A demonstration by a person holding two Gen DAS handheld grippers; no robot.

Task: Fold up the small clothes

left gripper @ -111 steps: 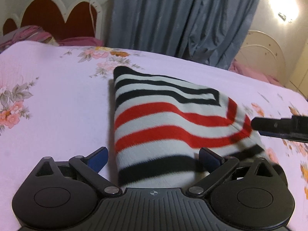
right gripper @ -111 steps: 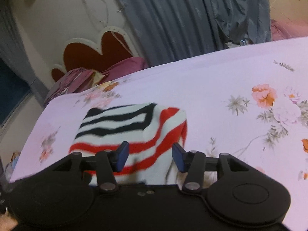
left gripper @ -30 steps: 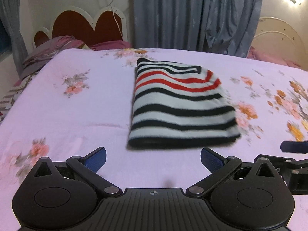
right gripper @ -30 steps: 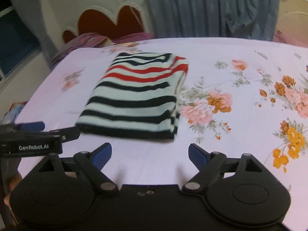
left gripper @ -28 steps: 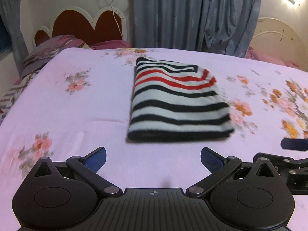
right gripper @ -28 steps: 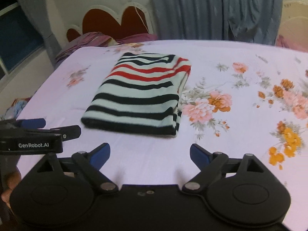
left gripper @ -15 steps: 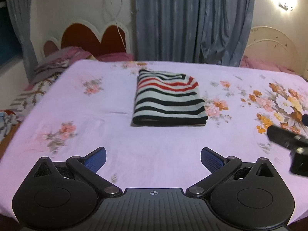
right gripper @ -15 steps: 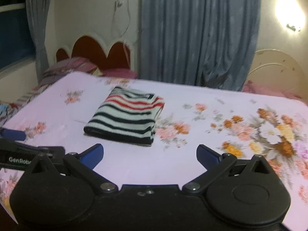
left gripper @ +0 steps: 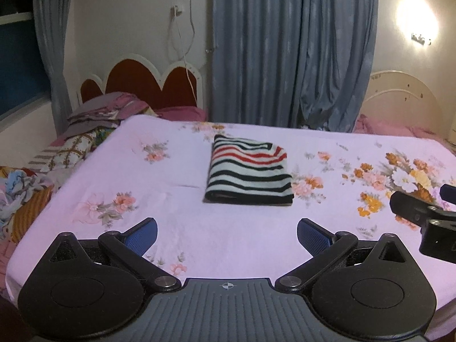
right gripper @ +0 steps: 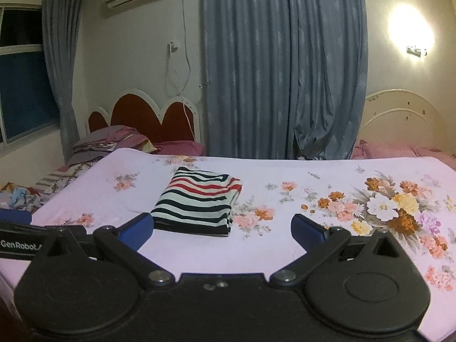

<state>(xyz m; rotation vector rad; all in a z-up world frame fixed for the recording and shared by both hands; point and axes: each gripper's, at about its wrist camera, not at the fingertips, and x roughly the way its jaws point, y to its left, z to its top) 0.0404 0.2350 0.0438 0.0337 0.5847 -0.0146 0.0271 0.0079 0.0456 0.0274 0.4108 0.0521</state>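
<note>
Black, white and red striped knit garment, folded into a neat rectangle, lies flat on the pink floral bedsheet, toward the far half of the bed. Its long axis runs away from me toward the grey-blue curtains, red stripes at the far end, thick folded edge nearest me.

From my left gripper the garment sits straight ahead and well apart. From my right gripper it sits ahead and a bit left; its near-left corner only lines up with my left finger in that view, no contact as far as I can tell. The garment lies more squarely ahead of the left gripper.

Left jaws spread wide, nothing between the blue pads, touching nothing. Right jaws spread as wide as they go, also empty.

Judgement: this piece looks fully folded and set down, both hands clear of it. No other loose small garment visible on the sheet. Only bedding piled by the red scalloped headboard at far left.
</note>
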